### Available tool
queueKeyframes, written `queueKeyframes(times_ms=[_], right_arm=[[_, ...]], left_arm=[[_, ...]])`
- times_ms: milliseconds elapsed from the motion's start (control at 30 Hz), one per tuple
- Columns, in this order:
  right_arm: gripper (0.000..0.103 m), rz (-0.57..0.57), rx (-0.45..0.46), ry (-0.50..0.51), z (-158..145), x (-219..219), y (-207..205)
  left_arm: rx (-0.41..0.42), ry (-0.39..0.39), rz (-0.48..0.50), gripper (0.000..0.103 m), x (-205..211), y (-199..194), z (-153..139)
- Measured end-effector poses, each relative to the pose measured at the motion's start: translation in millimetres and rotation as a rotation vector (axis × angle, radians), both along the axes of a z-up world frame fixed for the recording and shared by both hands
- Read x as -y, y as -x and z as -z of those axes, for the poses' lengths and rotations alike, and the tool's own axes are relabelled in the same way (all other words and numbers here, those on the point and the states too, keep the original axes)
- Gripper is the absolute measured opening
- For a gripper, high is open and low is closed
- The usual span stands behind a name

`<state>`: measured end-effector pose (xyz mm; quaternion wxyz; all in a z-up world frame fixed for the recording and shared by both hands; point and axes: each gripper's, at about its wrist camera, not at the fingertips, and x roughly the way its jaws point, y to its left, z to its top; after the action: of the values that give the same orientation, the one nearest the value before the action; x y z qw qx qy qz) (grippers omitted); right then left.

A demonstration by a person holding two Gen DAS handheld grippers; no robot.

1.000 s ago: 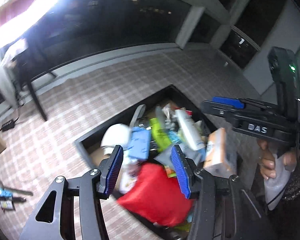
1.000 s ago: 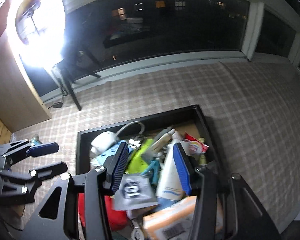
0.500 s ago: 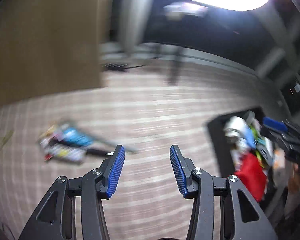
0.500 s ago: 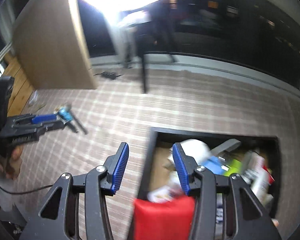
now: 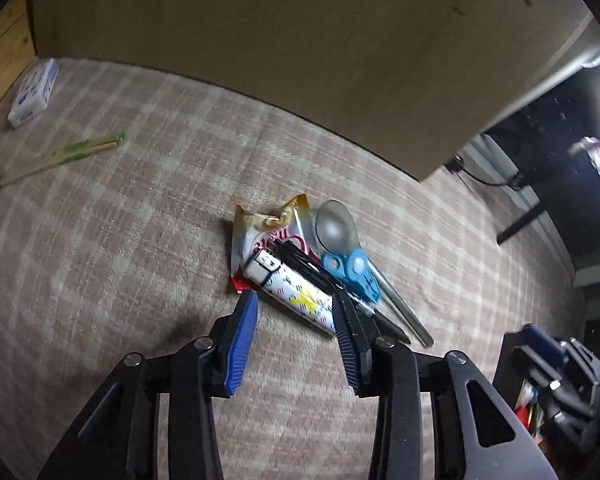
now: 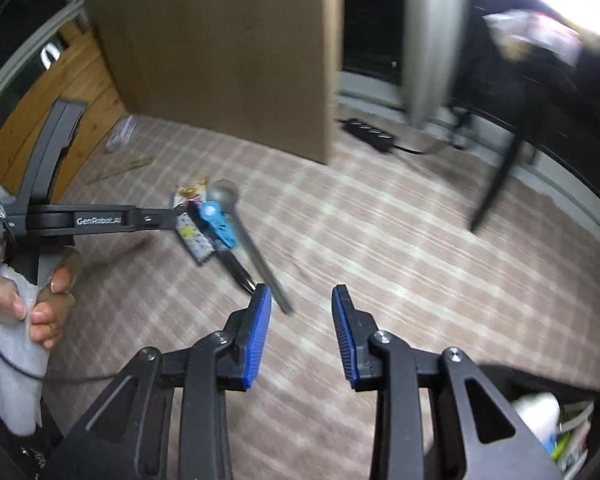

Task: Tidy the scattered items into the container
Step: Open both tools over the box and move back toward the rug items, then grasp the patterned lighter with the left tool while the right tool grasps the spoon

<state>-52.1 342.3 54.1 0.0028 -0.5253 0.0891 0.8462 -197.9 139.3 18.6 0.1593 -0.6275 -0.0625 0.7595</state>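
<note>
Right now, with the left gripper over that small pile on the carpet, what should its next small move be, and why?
Probably lower the left gripper onto the white patterned tube with the yellow mark and close. Its jaws are open and straddle that tube, which lies atop the snack packet, beside the blue scissors and metal spoon.

Matt metal spoon (image 5: 337, 231), glossy foil wrapper (image 5: 260, 232)

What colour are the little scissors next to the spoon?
Bright blue. The scissors show best in the left wrist view, lying beside the spoon.
</note>
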Motion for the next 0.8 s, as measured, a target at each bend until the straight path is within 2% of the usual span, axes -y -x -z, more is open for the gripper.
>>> queueKeyframes(times_ms=[133, 233, 367, 600, 800], right_arm=[[0.028, -0.075, 0.029, -0.028, 19, 25, 31], [0.022, -0.088, 0.052, -0.035, 31, 29, 47], [0.019, -0.095, 0.077, -0.043, 45, 29, 59], [0.018, -0.104, 0.084, 0.011, 58, 27, 77], [0.018, -0.146, 0.098, 0.007, 71, 39, 87]], left_arm=[[0.024, 0.015, -0.02, 0.033, -5, 7, 11], [0.036, 0.031, -0.022, 0.032, -9, 8, 18], [0.033, 0.061, -0.023, 0.031, -14, 8, 24], [0.035, 0.075, 0.004, 0.031, -25, 5, 26], [0.014, 0.084, 0.01, 0.032, -31, -2, 28]])
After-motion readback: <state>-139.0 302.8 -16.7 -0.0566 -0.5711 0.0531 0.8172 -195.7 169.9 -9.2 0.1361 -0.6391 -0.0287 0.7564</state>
